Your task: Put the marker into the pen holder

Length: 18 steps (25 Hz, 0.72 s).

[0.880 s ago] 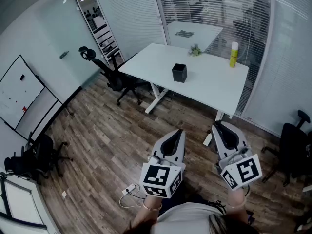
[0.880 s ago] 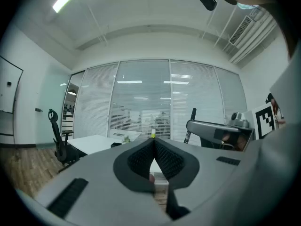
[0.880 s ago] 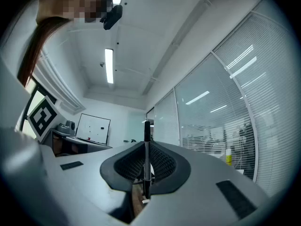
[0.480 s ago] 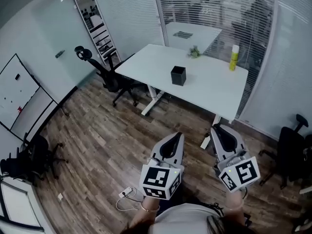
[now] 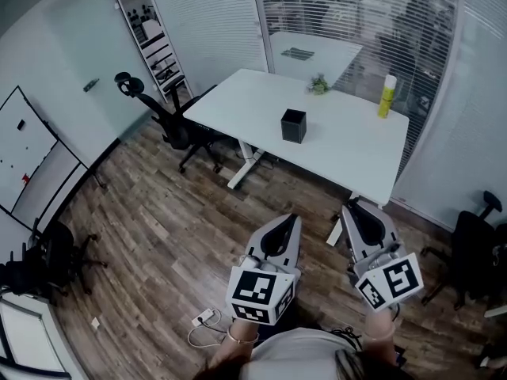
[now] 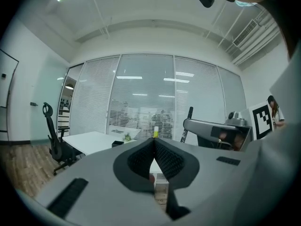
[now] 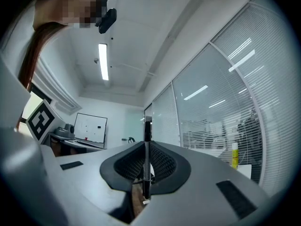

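The black cube pen holder (image 5: pixel 293 125) stands in the middle of the white table (image 5: pixel 348 153), well ahead of both grippers across bare wood floor. My right gripper (image 5: pixel 353 207) is shut on a thin black marker (image 7: pixel 147 140), which stands upright between the pads and pokes out above the jaw tips. My left gripper (image 5: pixel 291 219) is held beside it at the same height, its jaws closed with nothing between them. From the left gripper view (image 6: pixel 154 141), the pen holder (image 6: pixel 117 144) shows small on the far tabletop.
A yellow bottle (image 5: pixel 387 95) and a small plant (image 5: pixel 319 84) sit at the table's far edge. An office chair (image 5: pixel 170 121) stands left of the table, another (image 5: pixel 475 248) at the right. Glass walls with blinds lie behind. A power strip (image 5: pixel 202 317) lies on the floor.
The head view has shifted a little, so the whiteboard slid left and the table sits slightly lower. Both grippers keep their place and stay shut.
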Each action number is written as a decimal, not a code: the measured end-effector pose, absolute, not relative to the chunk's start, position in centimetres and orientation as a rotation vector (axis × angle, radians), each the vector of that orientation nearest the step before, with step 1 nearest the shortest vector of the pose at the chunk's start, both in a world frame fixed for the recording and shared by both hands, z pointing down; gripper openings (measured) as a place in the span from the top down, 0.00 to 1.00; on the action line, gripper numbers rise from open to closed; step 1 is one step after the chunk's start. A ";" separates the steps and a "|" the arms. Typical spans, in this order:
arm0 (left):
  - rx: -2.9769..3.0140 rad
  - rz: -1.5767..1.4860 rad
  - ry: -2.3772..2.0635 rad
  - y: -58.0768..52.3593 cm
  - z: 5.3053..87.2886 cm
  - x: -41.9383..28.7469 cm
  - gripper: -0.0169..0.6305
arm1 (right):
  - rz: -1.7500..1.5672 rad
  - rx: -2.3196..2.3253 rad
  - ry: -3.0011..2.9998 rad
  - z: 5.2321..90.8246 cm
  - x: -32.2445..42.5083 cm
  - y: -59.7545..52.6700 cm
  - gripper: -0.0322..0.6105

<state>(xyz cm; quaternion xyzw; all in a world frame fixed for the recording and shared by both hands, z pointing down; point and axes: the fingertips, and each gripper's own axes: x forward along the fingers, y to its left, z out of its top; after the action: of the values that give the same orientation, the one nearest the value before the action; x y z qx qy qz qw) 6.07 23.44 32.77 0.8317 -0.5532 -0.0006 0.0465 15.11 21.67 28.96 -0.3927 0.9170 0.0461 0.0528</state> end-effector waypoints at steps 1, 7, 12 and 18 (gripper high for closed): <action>2.539 -0.002 -1.684 23.0 32.9 5.7 0.95 | 0.138 -1.194 2.790 29.1 14.7 21.1 0.86; 2.533 -0.023 -1.675 20.2 33.3 3.1 0.95 | 0.133 -1.208 2.785 29.4 12.3 18.4 0.86; 2.546 -0.034 -1.653 18.0 33.2 1.4 0.95 | 0.150 -1.236 2.776 29.0 10.7 16.2 0.86; 2.573 -0.042 -1.622 15.8 33.0 -0.8 0.95 | 0.171 -1.279 2.756 28.5 8.8 14.0 0.86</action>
<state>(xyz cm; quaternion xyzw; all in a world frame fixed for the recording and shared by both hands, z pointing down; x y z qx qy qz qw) -0.76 15.76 33.01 0.8447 -0.5327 -0.0136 0.0498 8.84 14.04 28.54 -0.4198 0.9045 0.0561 0.0490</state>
